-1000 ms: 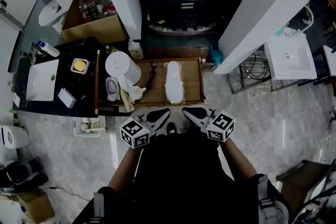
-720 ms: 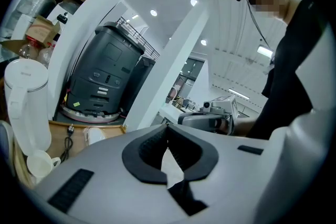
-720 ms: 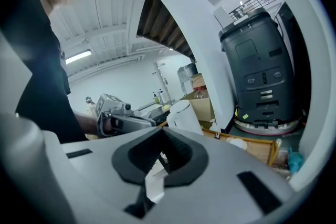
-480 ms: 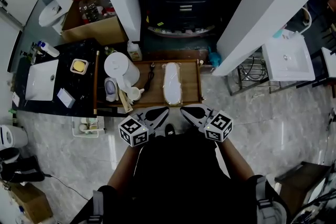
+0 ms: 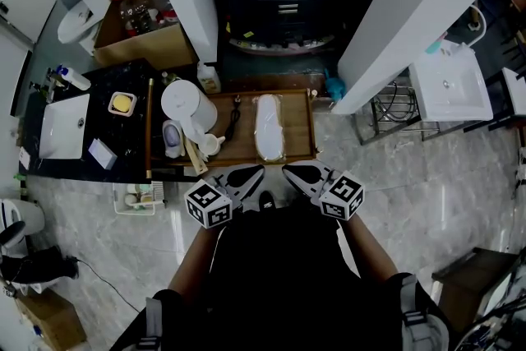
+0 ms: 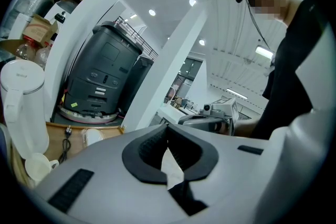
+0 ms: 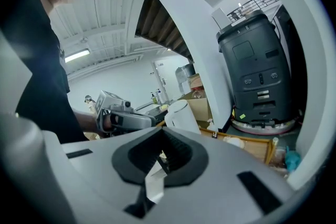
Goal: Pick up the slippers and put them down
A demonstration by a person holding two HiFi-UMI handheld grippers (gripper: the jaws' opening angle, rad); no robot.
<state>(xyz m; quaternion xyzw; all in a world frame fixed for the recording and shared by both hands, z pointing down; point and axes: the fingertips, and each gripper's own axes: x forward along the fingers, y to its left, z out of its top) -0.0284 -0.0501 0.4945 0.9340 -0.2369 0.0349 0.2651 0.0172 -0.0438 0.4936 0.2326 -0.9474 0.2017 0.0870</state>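
A white slipper (image 5: 269, 127) lies lengthwise on a low wooden tray (image 5: 300, 136) just ahead of me. It also shows small in the left gripper view as the slipper (image 6: 92, 135) and in the right gripper view as the slipper (image 7: 234, 141). My left gripper (image 5: 249, 176) and right gripper (image 5: 297, 174) hover side by side close to my body, short of the tray's near edge. Both are shut and hold nothing. In the gripper views the left gripper (image 6: 168, 132) and right gripper (image 7: 163, 137) have their pads together.
A white jug (image 5: 186, 104), a cup and a black cable (image 5: 237, 119) share the tray's left part. A black counter with a sink (image 5: 64, 125) lies to the left. White columns and a dark machine (image 5: 282, 4) stand beyond. A wire rack (image 5: 388, 115) is to the right.
Both grippers have stayed where they were. The head view has drifted slightly, and dark items on the floor at the lower left have shifted.
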